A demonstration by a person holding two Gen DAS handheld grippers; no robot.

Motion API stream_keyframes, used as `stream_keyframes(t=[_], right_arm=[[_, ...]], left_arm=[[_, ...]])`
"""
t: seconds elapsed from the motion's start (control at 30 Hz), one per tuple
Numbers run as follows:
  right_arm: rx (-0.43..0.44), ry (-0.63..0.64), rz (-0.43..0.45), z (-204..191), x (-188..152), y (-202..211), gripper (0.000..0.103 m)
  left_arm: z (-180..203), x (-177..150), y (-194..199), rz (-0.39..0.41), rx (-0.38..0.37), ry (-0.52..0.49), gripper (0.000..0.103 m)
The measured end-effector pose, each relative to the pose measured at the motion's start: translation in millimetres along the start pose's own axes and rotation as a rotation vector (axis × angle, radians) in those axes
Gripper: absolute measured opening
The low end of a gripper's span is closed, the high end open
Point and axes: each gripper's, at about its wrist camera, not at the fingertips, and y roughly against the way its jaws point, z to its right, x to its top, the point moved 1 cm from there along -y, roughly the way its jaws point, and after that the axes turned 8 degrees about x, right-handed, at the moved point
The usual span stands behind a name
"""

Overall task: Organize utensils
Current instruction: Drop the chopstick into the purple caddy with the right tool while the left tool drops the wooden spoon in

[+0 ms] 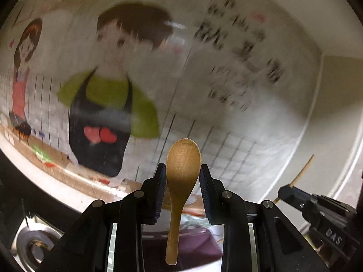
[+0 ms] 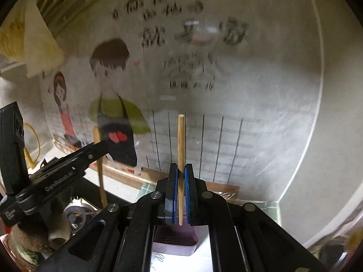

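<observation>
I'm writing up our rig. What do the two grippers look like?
Both grippers, left and right, are black angular linkages with round silver pins. The left's pads look dark and ribbed; the right's are blue. White lettering marks both bodies. No sleeve shows.

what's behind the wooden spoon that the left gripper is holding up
Behind the light-brown wooden spoon, a blurred cartoon wall poster of two aproned figures fills the view. Below hangs a purple container; the black fingers and spoon cover part of it.

Home kitchen: cartoon cook wall sticker (image 1: pixel 102 95)
</observation>
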Motion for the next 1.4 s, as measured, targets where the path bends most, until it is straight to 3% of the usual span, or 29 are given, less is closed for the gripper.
stream_keyframes(t=[0.23,0.5,0.57,0.6,0.67,0.7,0.8,0.9,0.97,1.17,1.4], right_arm=[[-0.014,-0.046,-0.152,18,-49,-65,0.006],[0.028,-0.09,-0.279,28,-90,-93,0.006],[0.031,-0.084,-0.307,28,-97,-94,0.016],[0.029,-0.078,-0.308,27,-98,-92,0.022],[0.009,-0.055,-0.284,24,-100,-80,0.04],[0.001,-0.046,-0.269,23,-100,-73,0.041],[0.001,-0.041,-0.256,23,-105,-50,0.041],[-0.049,-0.014,-0.265,19,-120,-30,0.061],[-0.073,0.005,-0.283,14,-131,-24,0.073],[-0.069,0.069,-0.444,-20,-185,-29,0.077],[0.089,0.021,-0.535,-71,-232,-48,0.084]], left_arm=[[-13,-48,-63,-0.099,0.053,0.022,0.03],[-28,-96,-86,-0.216,0.072,0.031,0.032],[-32,-100,-84,-0.258,0.061,0.051,0.034],[-34,-100,-81,-0.273,0.055,0.057,0.036],[-34,-97,-70,-0.296,0.066,0.036,0.051],[-33,-96,-63,-0.305,0.06,0.011,0.056],[-36,-96,-33,-0.314,0.074,-0.052,0.056],[-49,-100,-5,-0.339,0.081,-0.047,0.057],[-58,-109,15,-0.364,0.115,-0.075,0.064],[-79,-142,67,-0.419,0.196,-0.162,0.067],[-128,-187,106,-0.521,0.297,-0.103,0.07]])
